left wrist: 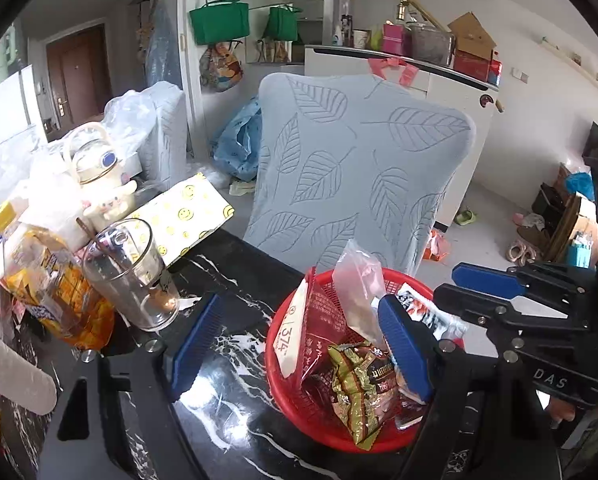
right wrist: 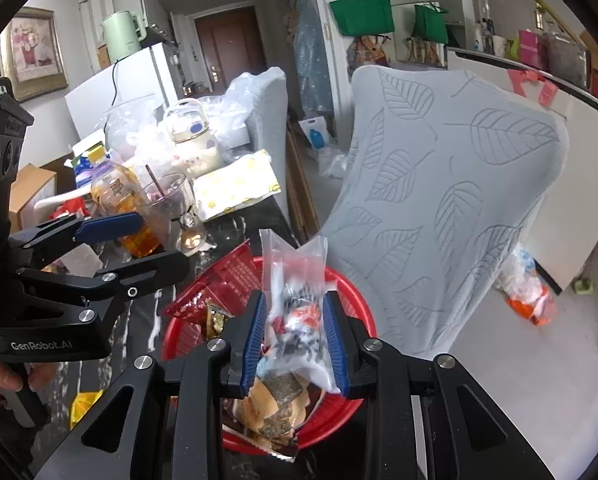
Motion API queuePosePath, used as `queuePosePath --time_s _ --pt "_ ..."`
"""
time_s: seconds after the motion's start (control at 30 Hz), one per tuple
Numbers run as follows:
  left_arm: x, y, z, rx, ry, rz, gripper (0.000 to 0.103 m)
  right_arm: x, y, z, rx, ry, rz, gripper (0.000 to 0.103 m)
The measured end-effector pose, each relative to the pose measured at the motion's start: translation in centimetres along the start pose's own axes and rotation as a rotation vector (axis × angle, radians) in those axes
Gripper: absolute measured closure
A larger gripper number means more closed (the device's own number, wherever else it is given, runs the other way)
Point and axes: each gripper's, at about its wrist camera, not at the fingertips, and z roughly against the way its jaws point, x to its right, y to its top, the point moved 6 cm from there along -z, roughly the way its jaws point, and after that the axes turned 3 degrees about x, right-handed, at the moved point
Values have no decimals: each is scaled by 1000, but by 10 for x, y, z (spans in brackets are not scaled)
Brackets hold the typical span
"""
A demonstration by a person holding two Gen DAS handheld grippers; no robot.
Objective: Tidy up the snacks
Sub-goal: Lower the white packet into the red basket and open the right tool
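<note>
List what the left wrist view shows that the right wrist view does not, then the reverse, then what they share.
Only the left wrist view: a green-gold snack packet in the red basket, and the left gripper open and empty over the black marble table.

Only the right wrist view: a pale green kettle, a framed picture, and the right gripper shut on a clear snack bag.

Both: the basket, the leaf-patterned chair cover, a glass cup, green bags.

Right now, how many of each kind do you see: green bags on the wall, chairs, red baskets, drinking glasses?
Green bags: 3
Chairs: 2
Red basket: 1
Drinking glass: 1
Total: 7
</note>
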Motion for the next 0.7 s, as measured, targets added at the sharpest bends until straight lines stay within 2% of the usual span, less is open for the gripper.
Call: queuePosePath --time_s 0.33,0.7 --pt "3 -4 22 13 1 4 23 -6 2 17 10 -32 17 73" --pt "3 -9 88 83 25 5 23 -40 0 60 60 -27 48 73"
